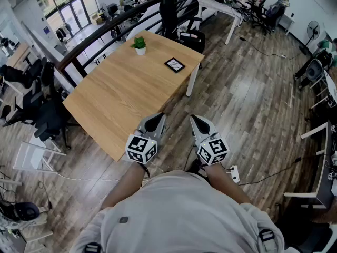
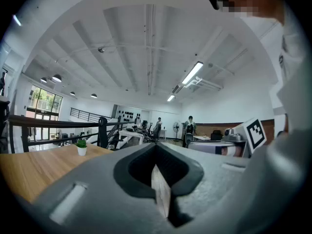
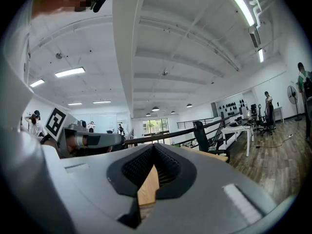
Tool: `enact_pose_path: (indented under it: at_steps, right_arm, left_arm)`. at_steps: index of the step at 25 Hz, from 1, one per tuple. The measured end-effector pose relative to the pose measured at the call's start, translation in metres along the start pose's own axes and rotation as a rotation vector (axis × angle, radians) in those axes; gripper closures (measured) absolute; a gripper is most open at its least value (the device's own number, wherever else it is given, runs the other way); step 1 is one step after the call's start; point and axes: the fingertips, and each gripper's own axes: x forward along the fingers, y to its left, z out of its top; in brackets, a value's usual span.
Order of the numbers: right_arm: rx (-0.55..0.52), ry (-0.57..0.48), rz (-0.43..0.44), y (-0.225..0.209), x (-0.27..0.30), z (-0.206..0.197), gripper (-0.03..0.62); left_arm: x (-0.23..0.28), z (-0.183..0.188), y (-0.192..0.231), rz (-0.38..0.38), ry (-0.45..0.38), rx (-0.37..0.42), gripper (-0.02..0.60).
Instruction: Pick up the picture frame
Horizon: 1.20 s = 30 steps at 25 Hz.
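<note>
A small black picture frame (image 1: 175,65) lies flat near the far right edge of a light wooden table (image 1: 121,96). Both grippers are held level in front of the person, at the table's near corner and well short of the frame. The left gripper (image 1: 155,121) hangs over the table's near edge with its jaws shut and nothing between them. Beside it, over the floor, the right gripper (image 1: 199,122) is shut and empty too. The frame is not visible in either gripper view.
A small potted plant (image 1: 139,45) stands at the table's far edge. A black railing (image 1: 105,28) runs behind the table. Office chairs (image 1: 45,115) crowd the left side. Cables and a power strip (image 1: 234,174) lie on the wooden floor at the right.
</note>
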Motion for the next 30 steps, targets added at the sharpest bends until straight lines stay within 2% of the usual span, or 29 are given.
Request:
enact_pose_path:
  at_steps: [11,17,22,30]
  right_arm:
    - [0.017,0.001,0.000,-0.024,-0.004,0.001,0.585]
    - [0.019,0.002,-0.007,-0.053,-0.008,0.000,0.585]
    - [0.018,-0.013,-0.010,-0.089,-0.016,0.007,0.585]
    - [0.041,-0.004,-0.020,-0.176,-0.019,0.010,0.585]
  left_arm:
    - [0.026,-0.004,-0.009,-0.008,0.016,-0.016,0.578]
    - [0.056,-0.009,-0.019,-0.021,0.033,-0.019,0.578]
    - [0.094,-0.010,-0.037,-0.026,0.046,-0.017,0.578]
    - [0.175,-0.016,-0.058,-0.023,0.072,-0.027,0.578]
